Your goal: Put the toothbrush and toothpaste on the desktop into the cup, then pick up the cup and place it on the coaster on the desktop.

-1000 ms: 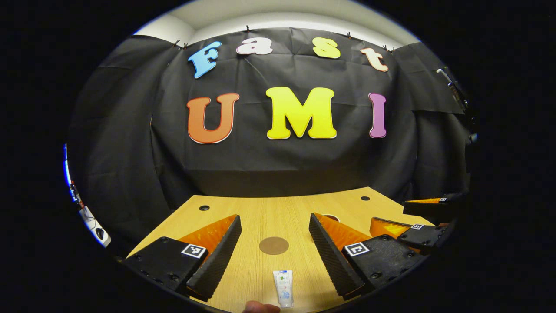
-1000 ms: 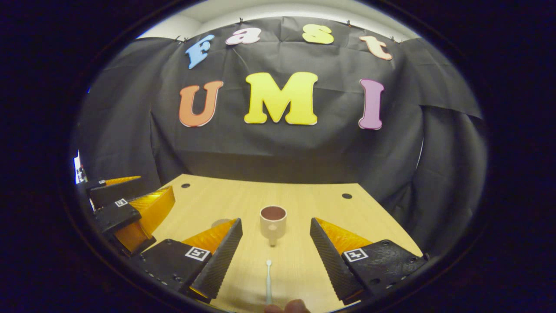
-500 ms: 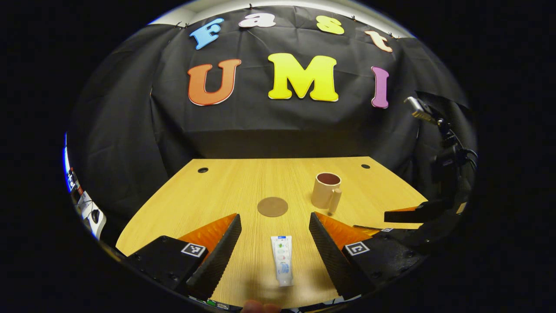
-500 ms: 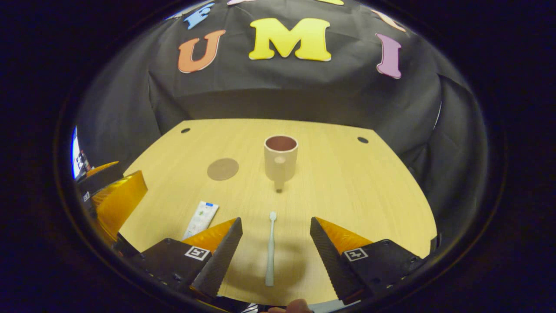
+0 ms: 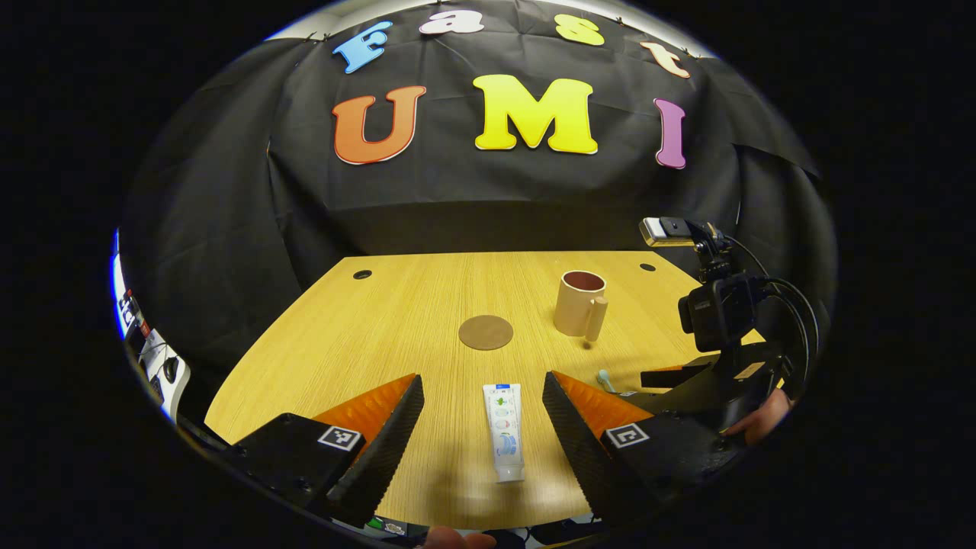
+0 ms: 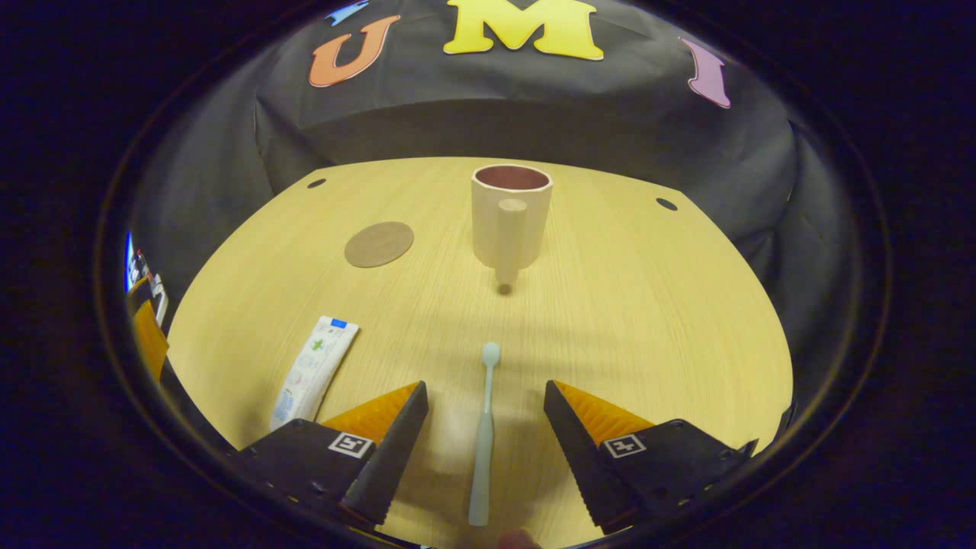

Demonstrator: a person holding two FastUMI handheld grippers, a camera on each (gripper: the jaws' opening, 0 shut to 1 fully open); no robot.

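Wooden desktop (image 6: 625,305) carries cup (image 6: 509,213), coaster (image 6: 379,244); left gripper (image 5: 482,435) spread w/ toothpaste (image 5: 505,431) between, right gripper (image 6: 485,442) spread w/ toothbrush (image 6: 483,435) between.

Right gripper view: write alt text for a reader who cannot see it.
The open right gripper hangs over a toothbrush lying flat between its fingers on a wooden desktop. Beyond stand a cup, empty as far as visible, and a round coaster; a toothpaste tube lies left.

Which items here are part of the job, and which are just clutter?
Job:
toothpaste
toothbrush
cup
coaster
left gripper, open
right gripper, open

Not job:
desktop
camera rig on the right gripper
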